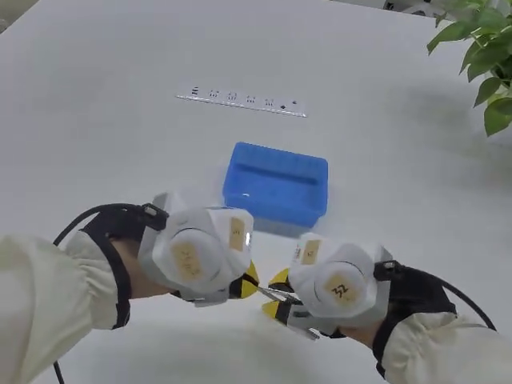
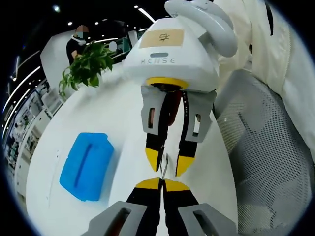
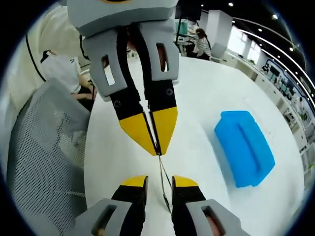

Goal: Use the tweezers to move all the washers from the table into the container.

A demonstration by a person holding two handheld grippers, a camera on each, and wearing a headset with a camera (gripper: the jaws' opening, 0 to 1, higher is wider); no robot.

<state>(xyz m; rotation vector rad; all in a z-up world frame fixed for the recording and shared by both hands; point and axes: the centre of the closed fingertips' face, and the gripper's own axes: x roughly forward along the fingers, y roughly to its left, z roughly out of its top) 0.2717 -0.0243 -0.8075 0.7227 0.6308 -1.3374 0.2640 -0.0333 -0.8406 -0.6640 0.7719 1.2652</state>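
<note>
Thin metal tweezers [image 3: 162, 177] run between my two grippers, which face each other tip to tip above the white table [image 1: 120, 120]. My left gripper [image 2: 162, 183] is shut on the tweezers, its yellow tips pressed together around them. My right gripper [image 3: 160, 183] stands open, one jaw on each side of the tweezers' thin legs with a gap between. In the head view the tweezers [image 1: 276, 294] show as a sliver between the left gripper [image 1: 250, 282] and the right gripper [image 1: 278, 300]. The blue container [image 1: 276, 184] sits just beyond both grippers.
A white power strip [image 1: 240, 100] lies on the table behind the container. A leafy green plant [image 1: 484, 56] stands at the far right. A mesh chair [image 3: 39, 162] sits by the table's near edge. People stand in the room behind.
</note>
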